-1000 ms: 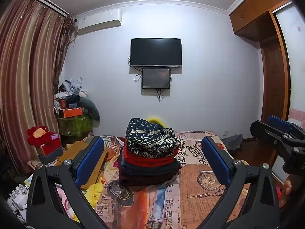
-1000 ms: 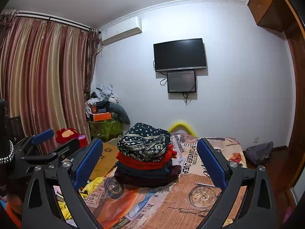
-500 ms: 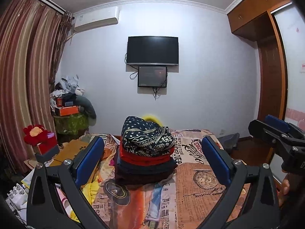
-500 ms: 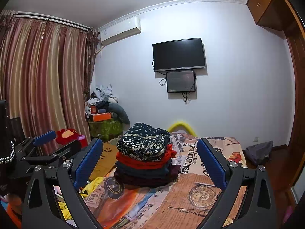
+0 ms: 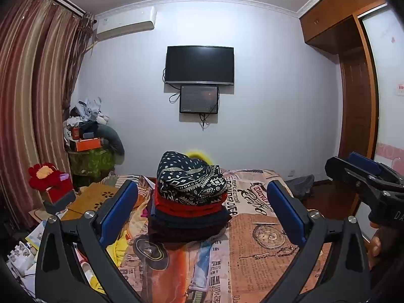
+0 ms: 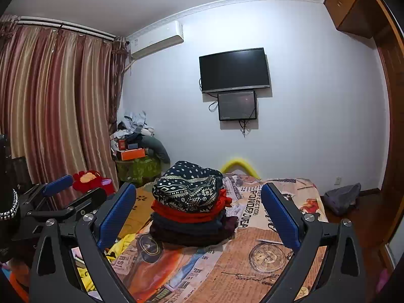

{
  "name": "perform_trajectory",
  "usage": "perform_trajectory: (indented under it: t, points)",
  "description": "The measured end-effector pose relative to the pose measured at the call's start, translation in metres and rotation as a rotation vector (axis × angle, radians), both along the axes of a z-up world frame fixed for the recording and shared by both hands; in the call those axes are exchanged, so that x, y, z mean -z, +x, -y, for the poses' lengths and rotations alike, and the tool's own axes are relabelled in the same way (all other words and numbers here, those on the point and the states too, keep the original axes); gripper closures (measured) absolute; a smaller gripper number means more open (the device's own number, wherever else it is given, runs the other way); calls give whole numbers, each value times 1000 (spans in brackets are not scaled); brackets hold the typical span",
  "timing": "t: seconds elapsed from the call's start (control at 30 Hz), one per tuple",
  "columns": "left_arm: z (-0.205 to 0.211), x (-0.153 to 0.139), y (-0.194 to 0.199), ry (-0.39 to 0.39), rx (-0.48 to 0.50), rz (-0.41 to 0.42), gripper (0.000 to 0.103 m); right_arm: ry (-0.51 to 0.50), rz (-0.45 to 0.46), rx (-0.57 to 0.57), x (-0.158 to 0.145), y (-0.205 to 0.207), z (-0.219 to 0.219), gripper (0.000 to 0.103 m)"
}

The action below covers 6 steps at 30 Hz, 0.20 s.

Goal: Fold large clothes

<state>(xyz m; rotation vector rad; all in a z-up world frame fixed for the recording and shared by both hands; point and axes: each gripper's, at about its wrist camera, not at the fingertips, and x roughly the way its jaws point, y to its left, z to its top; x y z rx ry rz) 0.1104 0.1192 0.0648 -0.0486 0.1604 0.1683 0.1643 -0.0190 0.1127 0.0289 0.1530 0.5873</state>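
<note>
A stack of folded clothes [image 5: 189, 202] sits on the bed's printed cover [image 5: 255, 247]; a dark patterned garment [image 5: 190, 178] lies on top, over red and dark layers. The stack also shows in the right wrist view [image 6: 189, 207]. My left gripper [image 5: 202, 212] is open and empty, held above the bed short of the stack. My right gripper [image 6: 199, 214] is open and empty too, at a like distance. The right gripper shows at the right edge of the left wrist view [image 5: 366, 179]; the left gripper shows at the left of the right wrist view [image 6: 58, 197].
A yellow garment [image 5: 121, 242] lies at the bed's left edge. A cluttered side table with a red plush toy [image 5: 48, 176] and piled boxes [image 5: 88, 141] stands left by the curtains. A TV [image 5: 199, 65] hangs on the far wall. A wardrobe [image 5: 358, 116] stands right.
The left wrist view has shifted slightly; the stack sits a little more to the left and lower. Both grippers stay open and empty. The right wrist view is almost unchanged.
</note>
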Motion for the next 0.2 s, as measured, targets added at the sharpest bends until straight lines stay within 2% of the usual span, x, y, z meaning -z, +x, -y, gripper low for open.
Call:
perform_trajectory:
  t: [0.2]
  points:
    - [1, 2, 1, 5, 5, -5, 0, 1, -9, 2, 1, 1, -2, 5]
